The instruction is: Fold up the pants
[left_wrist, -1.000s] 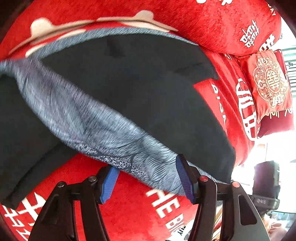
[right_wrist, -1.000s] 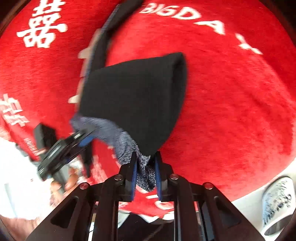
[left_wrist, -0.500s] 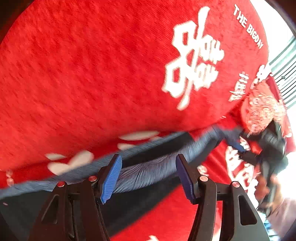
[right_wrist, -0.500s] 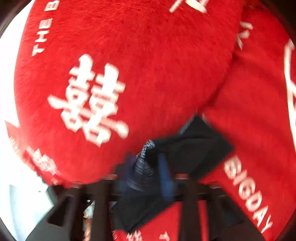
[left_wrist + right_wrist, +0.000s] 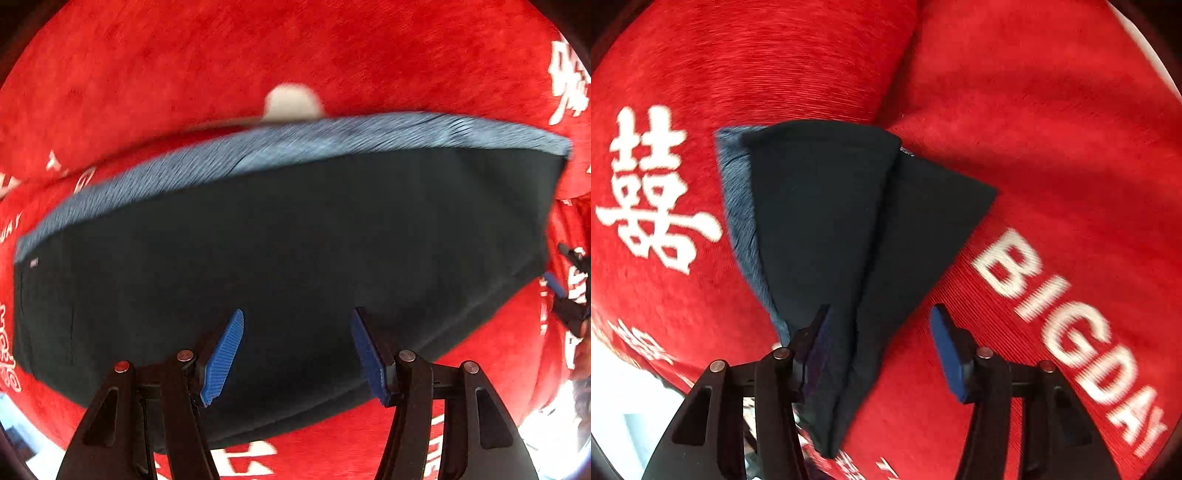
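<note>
The pants (image 5: 295, 258) lie flat on a red cover (image 5: 184, 74) printed with white characters and the words "BIGDAY". In the left wrist view they spread wide as a dark slab, with a blue-grey waistband (image 5: 332, 136) running along the far edge and a pale blurred patch just beyond it. The left gripper (image 5: 295, 350) hangs straight over the dark cloth with its blue pads spread and nothing pinched between them. At the right edge of that view the right gripper (image 5: 565, 302) shows small, near the end of the pants. In the right wrist view the pants (image 5: 820, 221) lie in overlapping layers, narrowing toward the camera, the grey band along their left side. The right gripper (image 5: 882, 343) has just been closing, yet its pads stand apart: the cloth lies by the left pad, while the right pad sits clear over the red cover.
</note>
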